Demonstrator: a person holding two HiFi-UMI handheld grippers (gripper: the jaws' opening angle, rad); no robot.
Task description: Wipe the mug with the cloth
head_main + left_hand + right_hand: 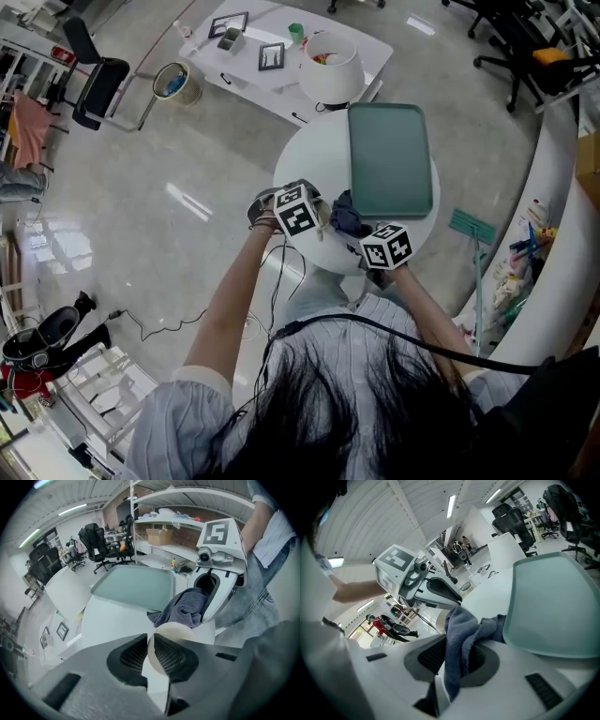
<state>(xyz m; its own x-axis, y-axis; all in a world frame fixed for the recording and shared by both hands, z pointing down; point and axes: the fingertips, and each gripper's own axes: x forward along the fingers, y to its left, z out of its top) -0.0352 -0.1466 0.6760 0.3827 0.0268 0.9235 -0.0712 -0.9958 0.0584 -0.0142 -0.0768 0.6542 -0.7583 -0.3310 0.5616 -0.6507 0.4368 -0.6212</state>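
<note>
A cream mug [177,631] stands on the round white table [314,155], seen from above in the left gripper view. My left gripper [149,656] is shut on its wall, one pad inside the rim and one outside. The grey-blue cloth [461,637] hangs bunched between the pads of my right gripper [457,660], which is shut on it. The cloth [185,609] lies just behind the mug, touching or nearly touching its rim. In the head view the two grippers' marker cubes [298,211] sit close together over the table's near edge, with the cloth [347,217] between them.
A green tray [389,159] lies on the far half of the table, right behind the cloth. Beyond stands a low white table [253,47] with picture frames and a white shade [330,67]. A bin [173,82] and office chairs stand on the floor.
</note>
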